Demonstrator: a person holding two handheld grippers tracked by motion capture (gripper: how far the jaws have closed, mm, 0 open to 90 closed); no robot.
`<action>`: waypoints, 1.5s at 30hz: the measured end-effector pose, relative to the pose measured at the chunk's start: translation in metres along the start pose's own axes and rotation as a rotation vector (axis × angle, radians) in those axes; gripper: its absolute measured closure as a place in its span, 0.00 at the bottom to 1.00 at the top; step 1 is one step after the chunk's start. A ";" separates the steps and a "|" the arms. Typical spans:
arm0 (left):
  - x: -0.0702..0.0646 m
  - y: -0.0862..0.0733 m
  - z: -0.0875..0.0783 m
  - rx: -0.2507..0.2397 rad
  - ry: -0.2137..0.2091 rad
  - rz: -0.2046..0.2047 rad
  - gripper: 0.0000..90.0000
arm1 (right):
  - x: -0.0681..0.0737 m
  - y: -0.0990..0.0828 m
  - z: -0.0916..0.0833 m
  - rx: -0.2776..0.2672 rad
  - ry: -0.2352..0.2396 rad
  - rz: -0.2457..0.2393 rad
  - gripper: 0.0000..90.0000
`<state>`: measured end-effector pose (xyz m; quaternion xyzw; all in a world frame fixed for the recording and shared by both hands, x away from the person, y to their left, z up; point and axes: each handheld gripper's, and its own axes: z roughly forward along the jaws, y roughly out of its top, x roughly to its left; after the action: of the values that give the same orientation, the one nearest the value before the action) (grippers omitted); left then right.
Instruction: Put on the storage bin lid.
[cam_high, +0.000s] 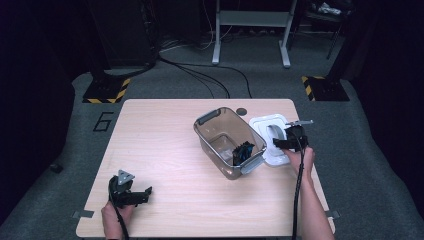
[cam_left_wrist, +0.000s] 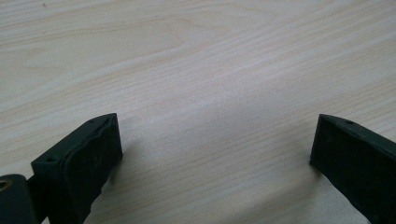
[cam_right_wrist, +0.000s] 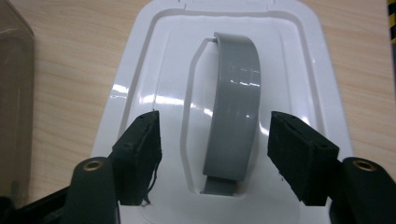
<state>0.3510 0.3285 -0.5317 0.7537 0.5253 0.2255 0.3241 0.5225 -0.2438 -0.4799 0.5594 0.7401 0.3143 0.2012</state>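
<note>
A white lid (cam_high: 266, 123) with a grey arched handle (cam_right_wrist: 236, 107) lies flat on the wooden table (cam_high: 165, 150), right of a clear grey-tinted bin (cam_high: 210, 118). My right gripper (cam_high: 286, 142) hangs low over the lid (cam_right_wrist: 154, 70). In the right gripper view its jaws stand on either side of the handle, with a gap on each side, so the right gripper (cam_right_wrist: 215, 128) is open. Near the table's front left, my left gripper (cam_high: 142, 192) rests open over bare wood (cam_left_wrist: 210, 70), nothing between its jaws (cam_left_wrist: 217, 135).
The bin stands in the middle right of the table, with a black and blue object (cam_high: 243, 150) inside at its near right end. A small dark round mark (cam_high: 242, 111) sits by the far edge. Cables and stand legs are on the floor beyond.
</note>
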 end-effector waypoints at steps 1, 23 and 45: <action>0.000 0.000 0.000 0.000 0.000 0.000 0.02 | 0.000 0.001 0.001 0.009 -0.001 0.004 0.41; 0.000 0.000 0.000 0.001 0.000 0.000 0.02 | 0.002 0.004 0.000 0.018 -0.065 0.008 0.74; 0.000 0.000 0.000 0.000 0.001 0.001 0.02 | -0.004 0.024 -0.071 0.008 -0.066 -0.033 0.74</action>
<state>0.3509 0.3284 -0.5316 0.7539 0.5250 0.2262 0.3237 0.4944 -0.2609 -0.4122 0.5579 0.7434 0.2893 0.2287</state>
